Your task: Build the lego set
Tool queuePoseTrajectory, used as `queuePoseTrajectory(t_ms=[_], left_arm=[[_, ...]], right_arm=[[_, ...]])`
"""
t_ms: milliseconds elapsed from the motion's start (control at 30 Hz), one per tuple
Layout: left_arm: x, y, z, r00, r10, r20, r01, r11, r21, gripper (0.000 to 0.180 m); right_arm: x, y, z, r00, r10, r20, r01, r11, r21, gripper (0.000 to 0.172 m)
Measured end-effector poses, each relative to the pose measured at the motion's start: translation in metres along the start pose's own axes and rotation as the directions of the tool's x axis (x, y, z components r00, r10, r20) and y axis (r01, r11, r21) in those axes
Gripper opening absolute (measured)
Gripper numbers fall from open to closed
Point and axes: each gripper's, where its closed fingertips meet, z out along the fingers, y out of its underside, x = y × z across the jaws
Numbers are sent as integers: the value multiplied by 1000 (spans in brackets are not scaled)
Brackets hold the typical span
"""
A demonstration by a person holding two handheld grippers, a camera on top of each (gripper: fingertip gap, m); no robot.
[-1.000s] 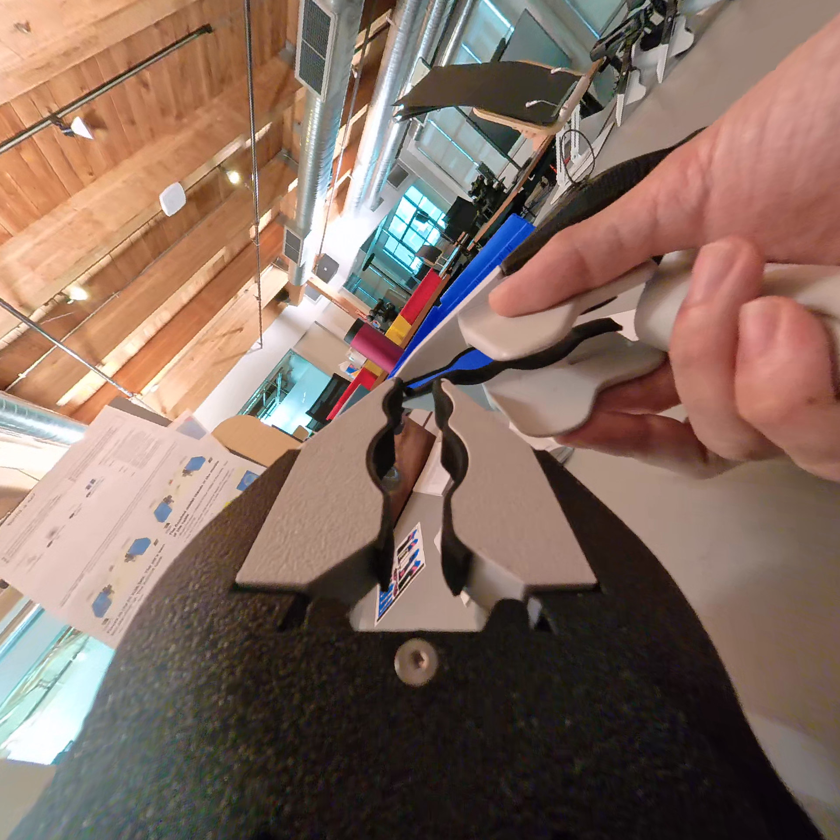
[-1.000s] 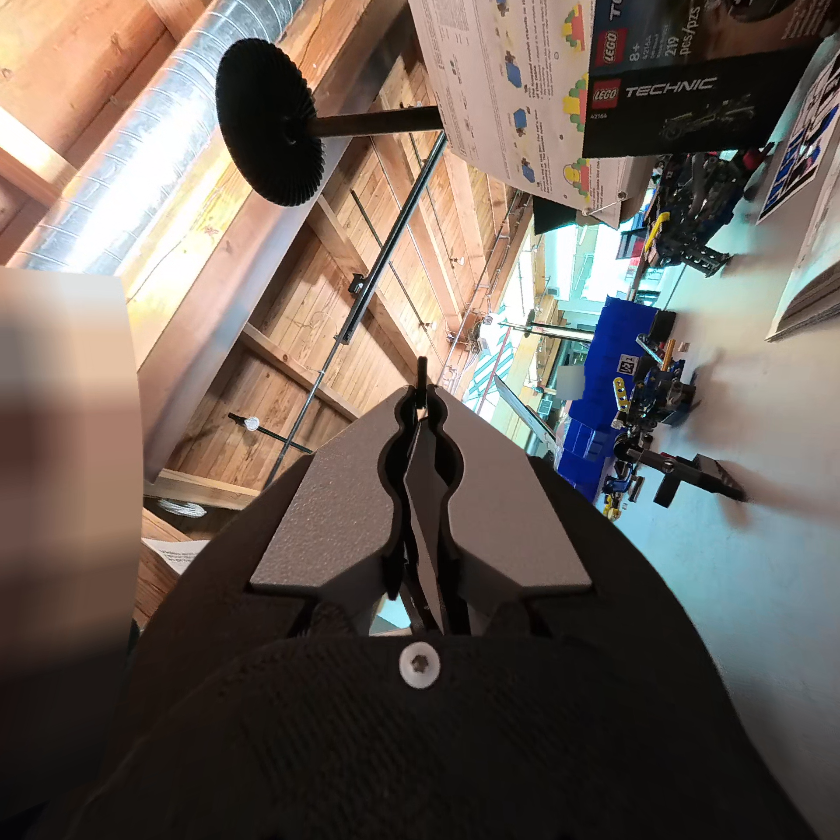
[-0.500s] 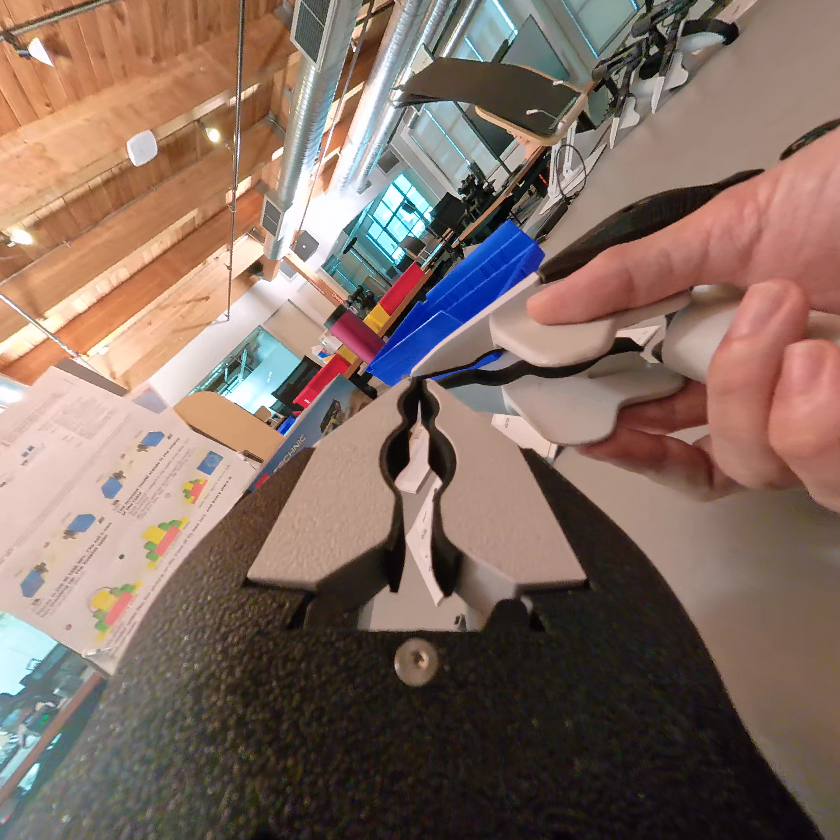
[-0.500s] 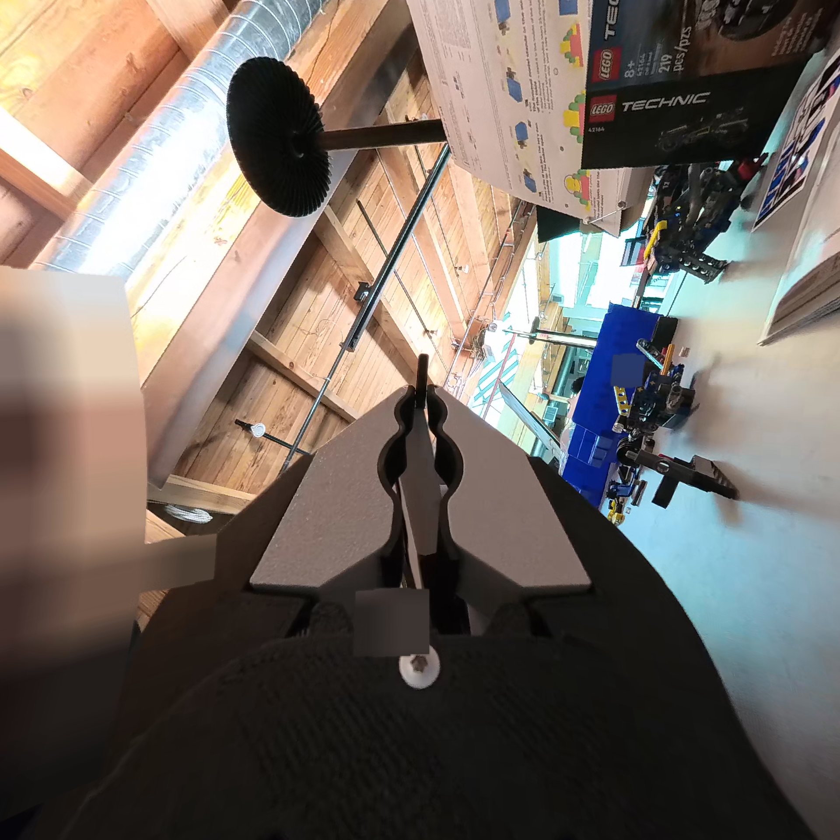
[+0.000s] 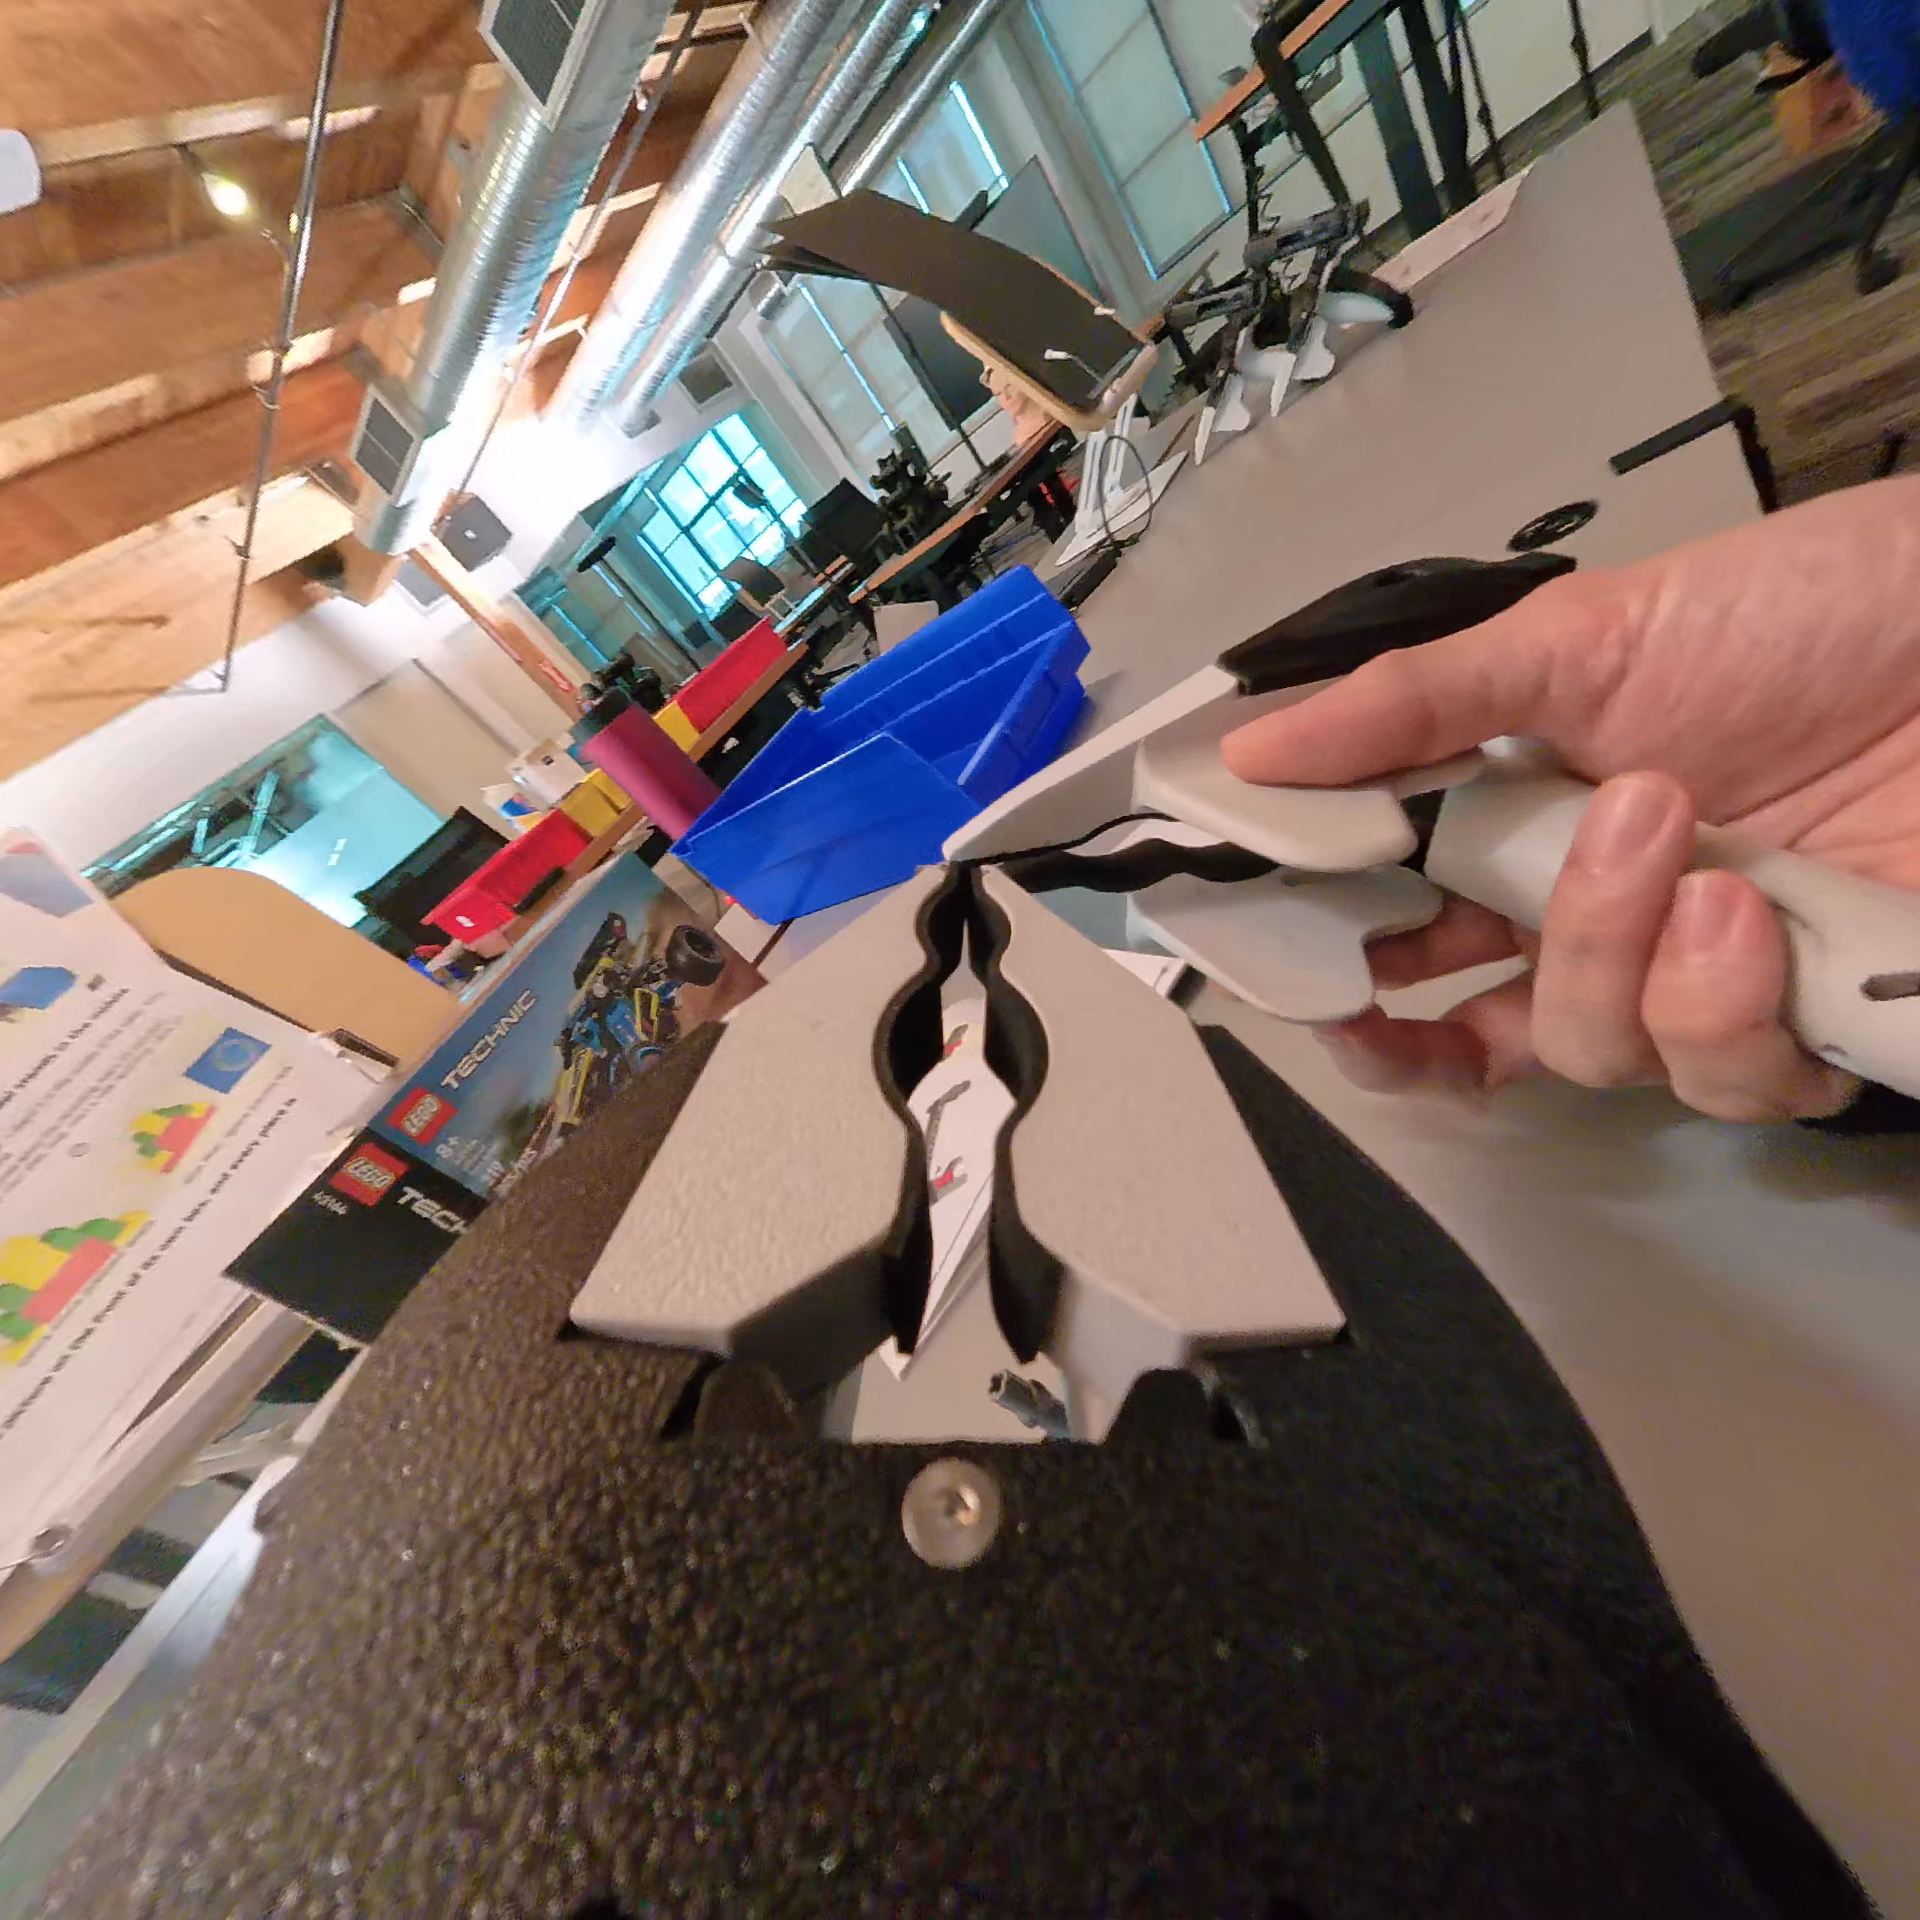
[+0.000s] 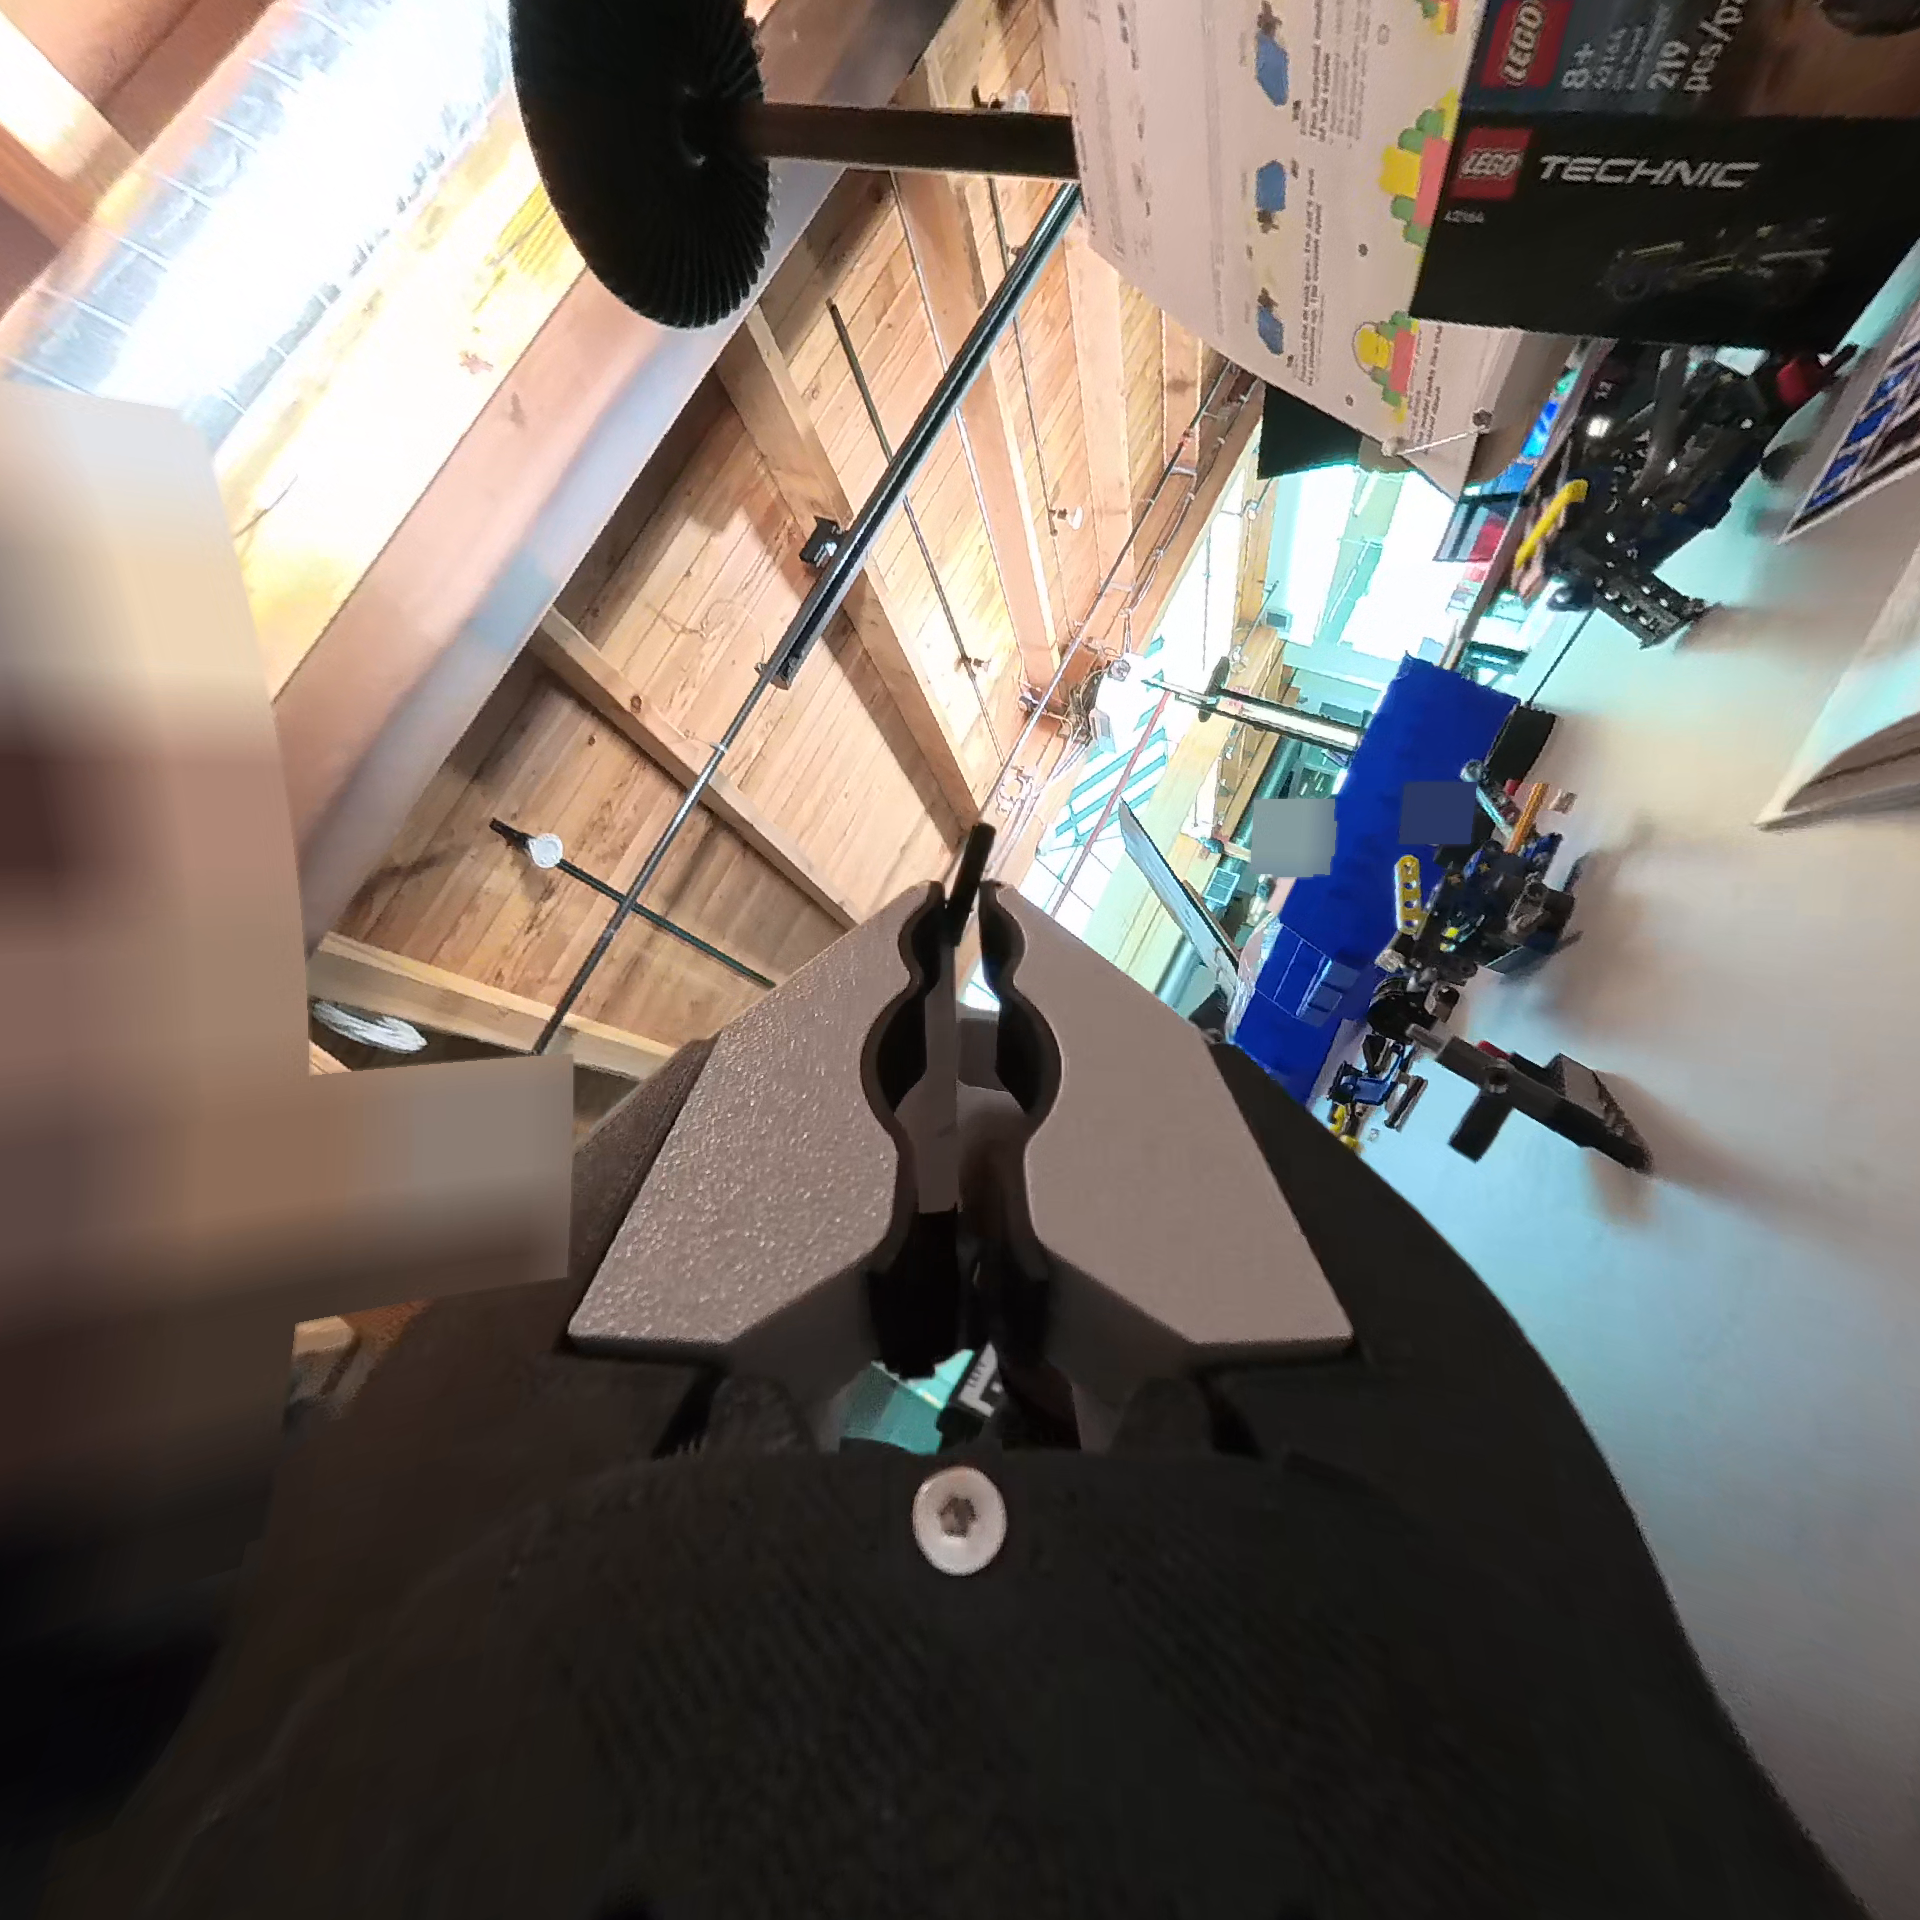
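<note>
Left tool [image 5: 964,883]: closed, grey tips meeting, nothing seen between them. Right tool [image 6: 971,904]: clamped at the very tips on a short thin black plastic pin [image 6: 974,857], which pokes out beyond the fingers.

In the left wrist view, right tool held in a hand [image 5: 1662,810], its tips just beside the left tool's, both in front of the blue plastic bin [image 5: 883,790]. Pale grey worktop [image 5: 1455,1299] below. Dark printed cardboard box [image 5: 499,1091] left of the bin, white illustrated instruction sheet [image 5: 125,1143] farther left. Partly built blue-and-black toy vehicle [image 6: 1475,925] just in front of the bin.

Likely risk: pin pinched only at the tips, so prone to pivot or slip out; a knock between the two close tools could do it.

Writing on box and sheet: present, not repeated.
</note>
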Motion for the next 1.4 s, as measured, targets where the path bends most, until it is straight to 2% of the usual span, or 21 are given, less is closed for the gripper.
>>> queuePoseTrajectory(t_ms=[233, 300, 367, 433, 500, 567, 633, 667, 700, 733, 767, 867, 1000, 1067, 1267, 1400], left_arm=[[2, -9, -7, 990, -107, -93, 112, 993, 43, 0], [6, -7, -8, 983, -120, -136, 125, 992, 31, 0], [7, -5, -10, 972, -150, -181, 155, 988, 13, 0], [10, -3, -14, 949, -200, -242, 202, 979, -17, 0], [13, -2, -19, 916, -261, -304, 258, 965, -50, 0], [19, 1, -23, 870, -327, -370, 312, 945, -101, 0], [26, 3, -25, 819, -389, -421, 363, 921, -143, 0], [29, 4, -25, 794, -421, -439, 390, 906, -163, 0], [31, 5, -25, 771, -449, -452, 415, 892, -177, 0], [35, 6, -25, 747, -472, -469, 435, 880, -192, 0], [37, 6, -25, 725, -492, -481, 451, 868, -208, 0], [45, 10, -24, 689, -527, -497, 467, 848, -252, 0], [48, 14, -22, 689, -529, -496, 454, 848, -274, 0], [48, 16, -23, 698, -519, -493, 438, 854, -280, 0], [44, 19, -23, 701, -534, -473, 454, 845, -282, 0], [43, 21, -23, 725, -516, -456, 439, 857, -271, 0]], right_arm=[[-13, -13, -3, 975, -222, 5, 222, 975, -25, 4], [-23, -11, -5, 939, -340, 50, 344, 935, -85, 9], [-28, -1, -11, 862, -498, 97, 507, 838, -200, 18], [-23, 7, -21, 696, -706, 132, 705, 635, -317, 15], [-11, 7, -32, 437, -888, 146, 843, 348, -410, 22], [3, 7, -42, 151, -967, 207, 870, 31, -493, 30], [17, 6, -48, -122, -947, 297, 801, -271, -534, 33], [21, 3, -49, -250, -911, 327, 752, -395, -528, 35], [25, 2, -48, -357, -867, 347, 703, -494, -511, 38], [27, 4, -47, -430, -827, 362, 663, -561, -495, 40], [31, 7, -46, -468, -797, 382, 633, -604, -484, 39], [35, 14, -39, -554, -729, 402, 567, -684, -458, 33], [44, 16, -38, -614, -650, 448, 473, -757, -450, 19], [46, 18, -39, -613, -643, 459, 464, -764, -449, 1], [46, 17, -37, -645, -622, 445, 437, -777, -453, 0], [49, 15, -36, -631, -644, 432, 433, -755, -493, 0]])
